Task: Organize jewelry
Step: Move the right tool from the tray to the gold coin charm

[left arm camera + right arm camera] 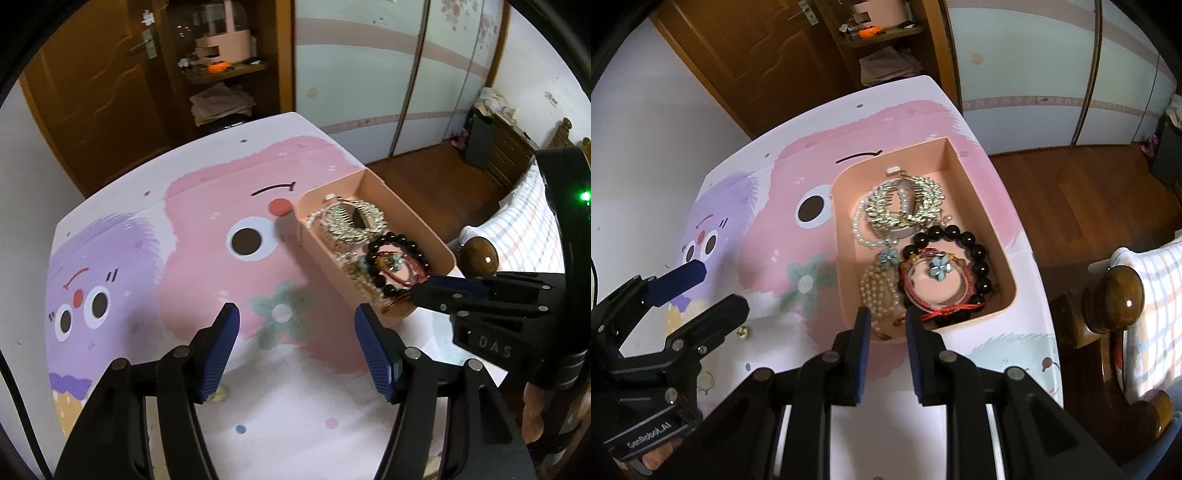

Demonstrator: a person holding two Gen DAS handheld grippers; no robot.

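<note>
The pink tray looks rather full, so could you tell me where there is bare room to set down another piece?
Inside the pink tray, only the far end beyond the gold leaf comb is bare. The near half is crowded with the black bead bracelet and pearls. The tablecloth left of it is open.

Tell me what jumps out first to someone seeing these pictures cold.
First, the pink tray near the table's right edge, heaped with jewelry: a black bead bracelet around red cord bangles, and a gold leaf hairpiece farther back. Next, the cartoon monster tablecloth. The right claw hovers at the tray's near rim; the left claw hangs open over the cloth.
</note>
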